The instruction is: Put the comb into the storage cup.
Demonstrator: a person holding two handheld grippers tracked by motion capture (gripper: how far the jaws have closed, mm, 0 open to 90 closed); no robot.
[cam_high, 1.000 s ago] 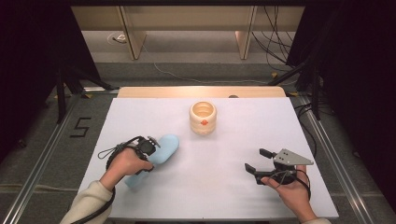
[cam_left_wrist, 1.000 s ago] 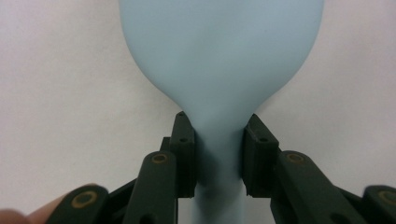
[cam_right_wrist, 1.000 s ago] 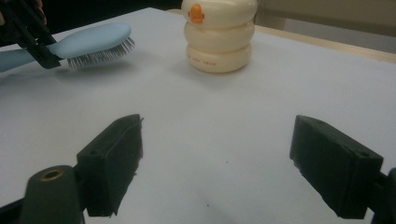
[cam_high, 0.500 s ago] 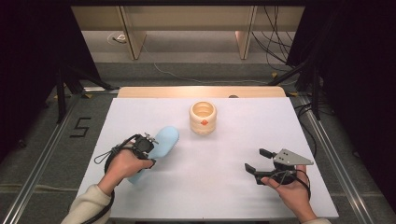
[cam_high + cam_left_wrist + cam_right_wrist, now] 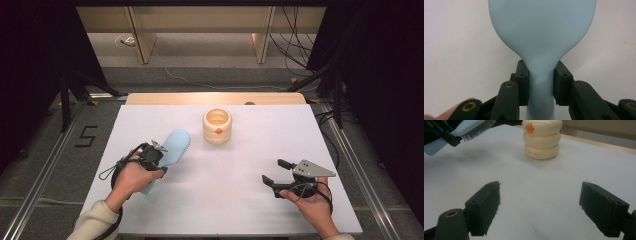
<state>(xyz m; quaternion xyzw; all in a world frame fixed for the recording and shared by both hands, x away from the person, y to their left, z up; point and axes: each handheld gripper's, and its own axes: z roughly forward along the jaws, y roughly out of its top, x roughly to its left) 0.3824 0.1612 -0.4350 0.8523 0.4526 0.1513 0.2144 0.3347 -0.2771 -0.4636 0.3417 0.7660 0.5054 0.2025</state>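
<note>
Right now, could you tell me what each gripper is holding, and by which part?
The left gripper clamps the blue brush at its narrow neck, just below the head. The right gripper is open, holding nothing.

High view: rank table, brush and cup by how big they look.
1. Table, by far.
2. Brush, longer than the cup.
3. Cup; it sits farther from the camera, so the gap is unsure.

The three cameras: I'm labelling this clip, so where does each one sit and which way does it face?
High view: above the person's side, looking forward and down on the white table; both forearms, the left gripper and right gripper show.
Left gripper view: rides the left gripper, looking along its jaws clamped on the blue brush; a fingertip shows.
Right gripper view: low over the table, between its open jaws, facing the cream holder.
Shared: brush and table show in all three views.
</note>
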